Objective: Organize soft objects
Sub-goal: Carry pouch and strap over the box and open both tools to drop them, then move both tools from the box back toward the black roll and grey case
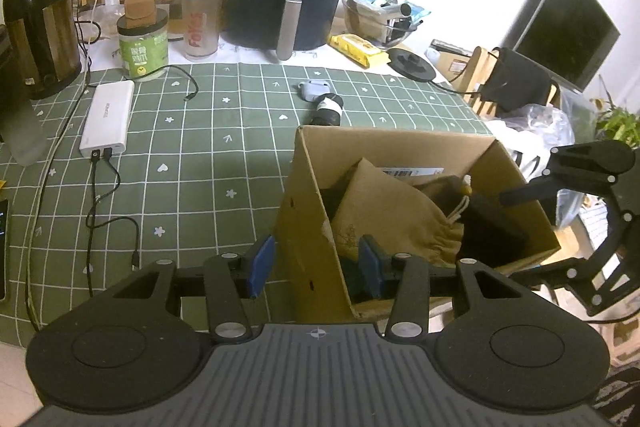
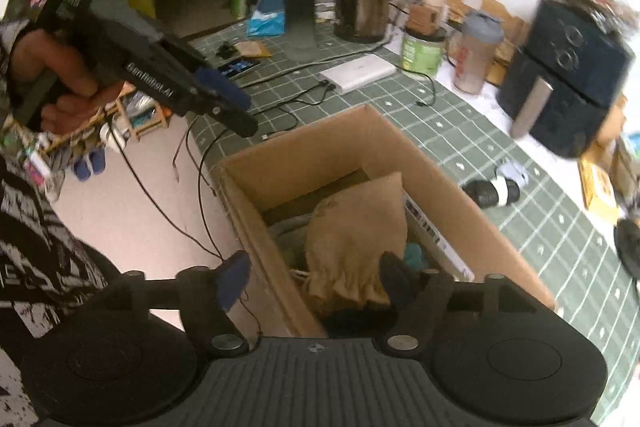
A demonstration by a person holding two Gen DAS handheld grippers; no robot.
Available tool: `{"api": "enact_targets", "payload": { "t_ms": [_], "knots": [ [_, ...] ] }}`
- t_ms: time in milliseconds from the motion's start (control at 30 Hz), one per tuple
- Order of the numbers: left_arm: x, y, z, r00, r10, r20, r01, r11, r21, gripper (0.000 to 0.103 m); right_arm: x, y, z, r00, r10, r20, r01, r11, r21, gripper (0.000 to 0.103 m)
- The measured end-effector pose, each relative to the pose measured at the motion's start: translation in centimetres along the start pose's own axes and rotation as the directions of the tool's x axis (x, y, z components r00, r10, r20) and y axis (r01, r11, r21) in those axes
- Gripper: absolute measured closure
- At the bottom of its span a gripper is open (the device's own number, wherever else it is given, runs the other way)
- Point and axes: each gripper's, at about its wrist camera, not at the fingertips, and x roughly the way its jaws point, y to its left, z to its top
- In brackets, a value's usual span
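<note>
My left gripper (image 1: 316,269) half open astride the cardboard box (image 1: 308,195) wall, my right gripper (image 2: 316,281) wide open, empty, above the tan drawstring pouch (image 2: 352,239), rolled socks (image 1: 329,106) beyond.

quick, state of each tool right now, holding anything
Left tool: open, straddling the wall of the cardboard box, gripping nothing.
Right tool: open, holding nothing; the brown pouch lies in the box beneath it.

Pouch (image 1: 394,217) in box (image 1: 308,203); sock roll (image 1: 329,109) on table behind
</note>
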Motion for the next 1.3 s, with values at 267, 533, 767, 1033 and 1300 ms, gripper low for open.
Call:
{"api": "enact_targets", "payload": {
  "t_ms": [267,533,767,1033,1300],
  "knots": [
    [0.4,-0.9,0.3,1.000,-0.002,-0.001,0.002,1.000,0.019,0.058,-0.9,-2.7,-1.1,0.999,-0.016,0.034,0.006,0.959,0.284,0.014],
    [0.8,-1.8,1.1,1.000,0.003,0.003,-0.004,0.999,0.041,0.058,-1.6,-3.8,-1.9,0.995,-0.087,0.042,0.062,0.905,0.422,0.000],
    [1.3,-2.5,2.2,1.000,0.019,0.006,-0.020,0.998,0.051,0.058,-2.3,-5.3,-2.3,0.982,-0.191,0.005,0.162,0.850,0.502,0.000],
    [2.2,-3.1,3.4,0.997,0.080,-0.007,-0.079,0.996,0.046,0.057,-2.9,-7.8,-3.7,0.959,-0.280,-0.040,0.254,0.789,0.560,0.000],
    [3.0,-3.2,4.5,0.989,0.150,-0.013,-0.150,0.988,0.025,0.038,-2.9,-10.4,-5.0,0.938,-0.336,-0.087,0.319,0.735,0.599,0.000]
  ]
}}
